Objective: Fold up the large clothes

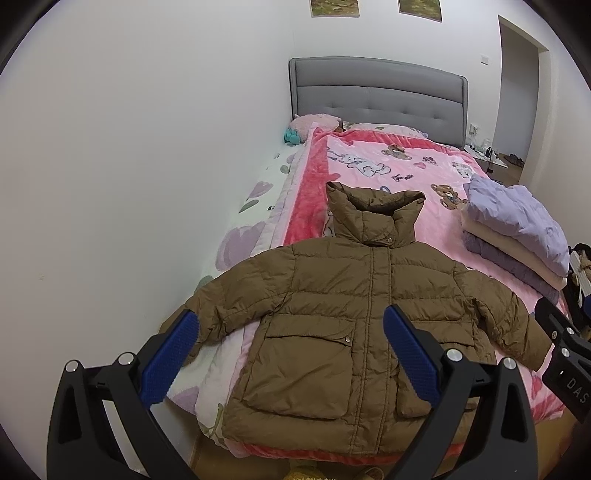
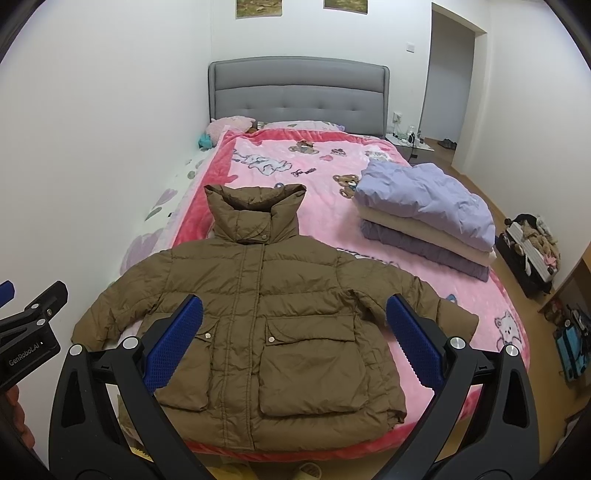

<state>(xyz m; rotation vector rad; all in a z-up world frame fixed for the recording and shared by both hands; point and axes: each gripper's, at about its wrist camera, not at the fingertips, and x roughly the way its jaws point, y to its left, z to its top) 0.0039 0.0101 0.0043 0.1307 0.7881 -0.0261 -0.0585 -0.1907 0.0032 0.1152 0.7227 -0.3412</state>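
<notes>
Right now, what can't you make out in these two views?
- Brown jacket hem corners: both views, behind the gripper fingers.
- Left gripper and right gripper: open, height above jacket unclear.
- Wall pictures: cut off by top edge.
- Folded clothes stack: garment types unreadable.
- Nightstand items: too small.

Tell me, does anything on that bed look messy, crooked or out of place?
Nothing much stands out. The brown puffer jacket lies flat, front up, sleeves spread, its hem at the foot edge of the pink blanket. The stack of folded clothes looks tidy.
</notes>
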